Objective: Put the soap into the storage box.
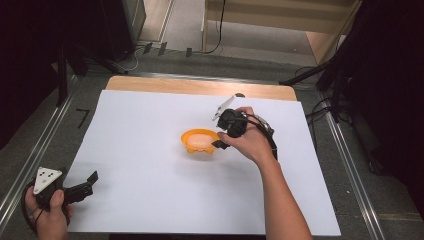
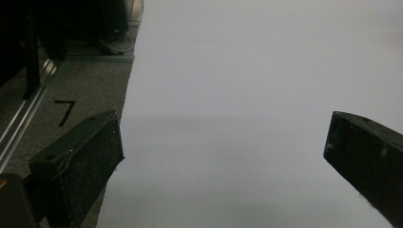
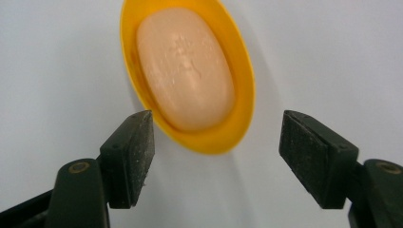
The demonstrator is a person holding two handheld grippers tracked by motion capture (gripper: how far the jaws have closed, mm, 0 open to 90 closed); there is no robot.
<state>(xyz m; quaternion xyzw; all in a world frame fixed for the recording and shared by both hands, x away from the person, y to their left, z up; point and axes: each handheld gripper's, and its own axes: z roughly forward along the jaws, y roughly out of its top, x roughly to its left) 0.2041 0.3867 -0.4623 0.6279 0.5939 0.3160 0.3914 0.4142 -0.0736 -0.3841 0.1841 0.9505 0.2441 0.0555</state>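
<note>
An orange oval dish [image 1: 200, 142] sits near the middle of the white sheet [image 1: 150, 170], with a pale pink bar of soap [image 1: 201, 139] lying in it. In the right gripper view the soap [image 3: 186, 69] fills the dish [image 3: 244, 90], just beyond the jaws. My right gripper [image 1: 220, 144] hovers at the dish's right rim; its jaws [image 3: 216, 159] stand apart with nothing between them. My left gripper [image 1: 92, 179] rests at the sheet's lower left, held in a hand. Its jaws [image 2: 223, 152] are wide apart over bare white paper.
The white sheet covers a wooden table [image 1: 200, 86] whose far edge shows. Metal rails [image 1: 350, 165] run along both sides. Dark stands and cables [image 1: 320, 75] crowd the floor beyond the table.
</note>
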